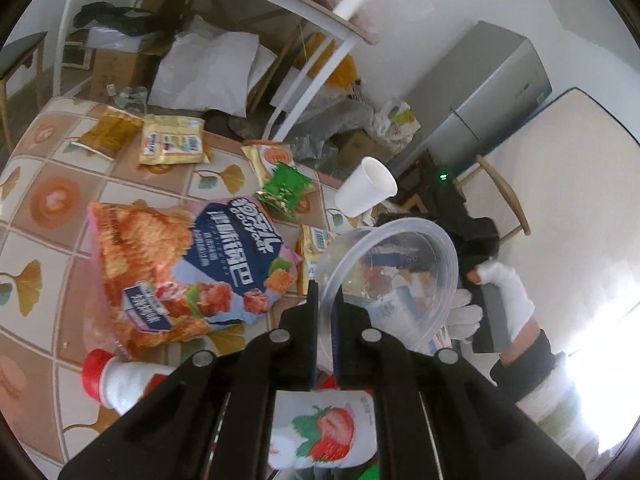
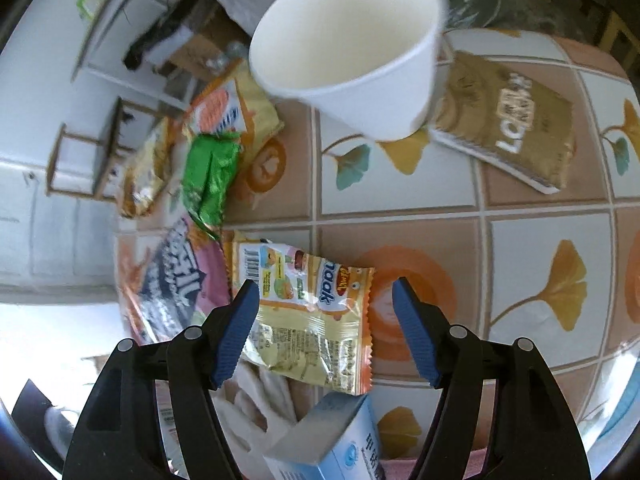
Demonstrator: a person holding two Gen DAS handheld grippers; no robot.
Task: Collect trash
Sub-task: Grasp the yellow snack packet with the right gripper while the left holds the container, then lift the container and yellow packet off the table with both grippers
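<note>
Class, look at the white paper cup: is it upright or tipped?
Tipped. The paper cup leans with its open mouth facing the right-hand camera, showing its bare inside, above the table.

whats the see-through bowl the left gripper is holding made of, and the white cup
The bowl looks like thin clear plastic: glossy, and the litter behind shows through it. The left gripper pinches its rim. The white cup looks like matte paper, opaque with a thin wall, though a coating can't be ruled out.
</note>
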